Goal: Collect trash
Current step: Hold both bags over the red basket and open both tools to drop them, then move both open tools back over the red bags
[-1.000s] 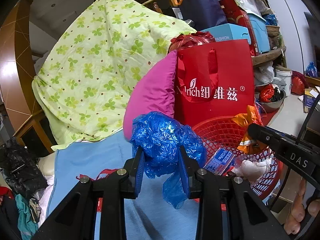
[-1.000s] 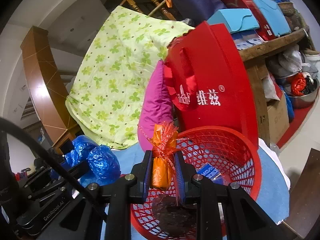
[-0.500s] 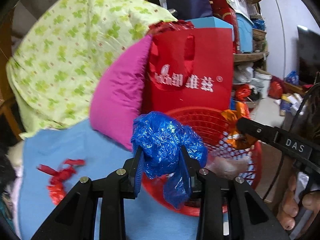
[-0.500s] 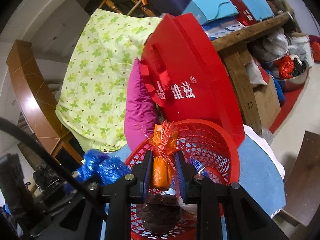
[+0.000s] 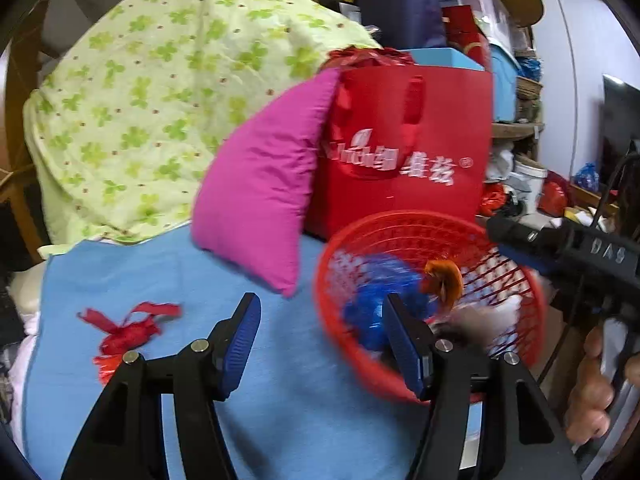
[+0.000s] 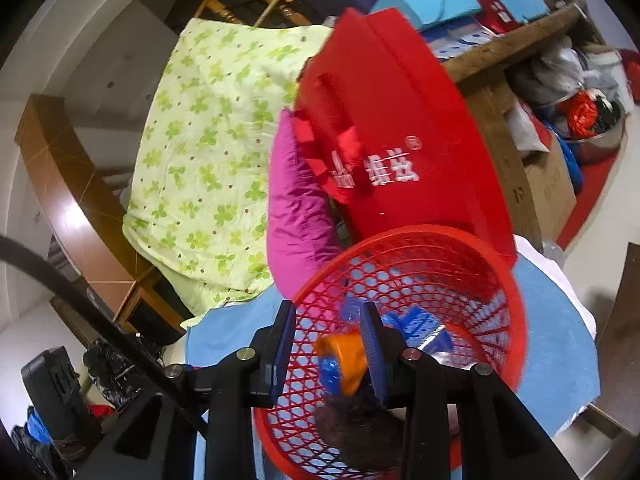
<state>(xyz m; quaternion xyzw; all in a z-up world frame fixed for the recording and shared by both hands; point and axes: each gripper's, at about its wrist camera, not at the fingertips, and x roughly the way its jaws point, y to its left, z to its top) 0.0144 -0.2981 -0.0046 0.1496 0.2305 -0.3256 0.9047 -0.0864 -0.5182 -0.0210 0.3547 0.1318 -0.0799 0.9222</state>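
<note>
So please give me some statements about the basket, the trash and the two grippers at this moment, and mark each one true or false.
1. The left gripper holds the blue plastic bag. False: its jaws are opening with nothing between them; the blue plastic bag is in the red basket.
2. The red basket sits on the blue cloth. True.
3. A red ribbon scrap lies on the blue cloth, outside the basket. True.
4. The orange wrapper lies on the green quilt. False: it is over the basket, at the right gripper, whose jaws are opening.
5. The pink cushion leans beside the red bag. True.
</note>
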